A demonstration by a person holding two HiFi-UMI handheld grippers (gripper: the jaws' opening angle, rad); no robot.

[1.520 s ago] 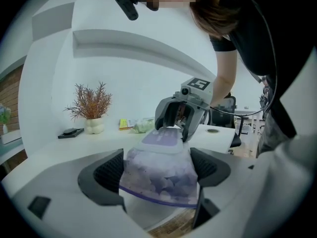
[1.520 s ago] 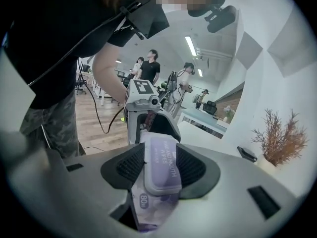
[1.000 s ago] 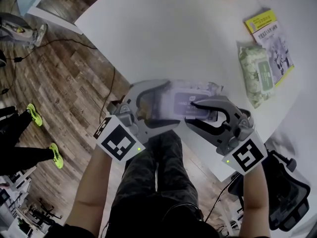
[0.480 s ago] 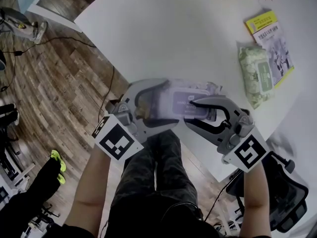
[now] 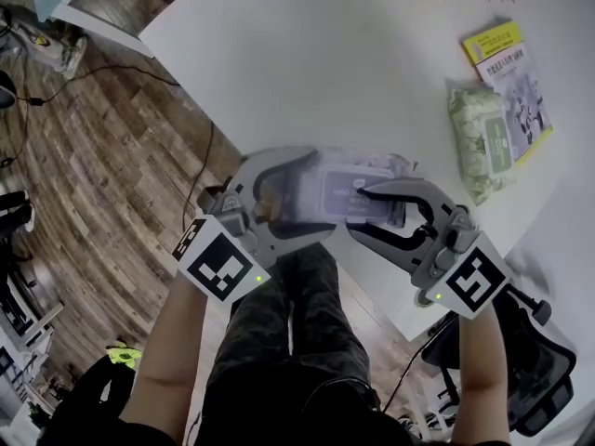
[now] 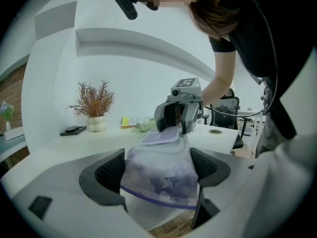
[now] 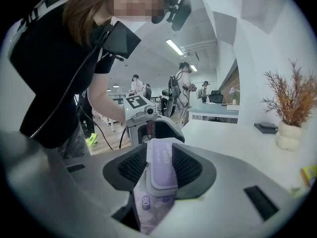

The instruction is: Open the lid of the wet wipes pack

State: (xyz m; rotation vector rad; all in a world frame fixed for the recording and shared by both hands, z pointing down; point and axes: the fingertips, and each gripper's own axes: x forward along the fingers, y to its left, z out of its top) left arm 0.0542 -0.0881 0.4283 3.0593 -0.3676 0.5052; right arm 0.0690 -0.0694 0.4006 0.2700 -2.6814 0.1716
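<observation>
Wipes first: the wet wipes pack (image 5: 299,190) sits just below the middle of the head view, at the near edge of the white table (image 5: 325,63). Its long axis runs from 9 o'clock to 3 o'clock. The printed top faces up at the camera, and the purple lid (image 5: 344,186) lies on the half toward 3 o'clock.

The left gripper (image 5: 323,194) comes in from 7 o'clock. Its jaws stand wide and are clamped across the pack's 9 o'clock end, and in the left gripper view the soft wrapper fills the whole gap between the pads.

The right gripper (image 5: 356,211) comes in from 5 o'clock, facing the left one. Its jaws are also spread wide. The lid stands between them, one finger lying over its top, and in the right gripper view the pads seem to press on its two long edges.

A green pack (image 5: 481,137) lies at 2 o'clock from the held one, well apart, overlapping a yellow booklet (image 5: 509,72).
</observation>
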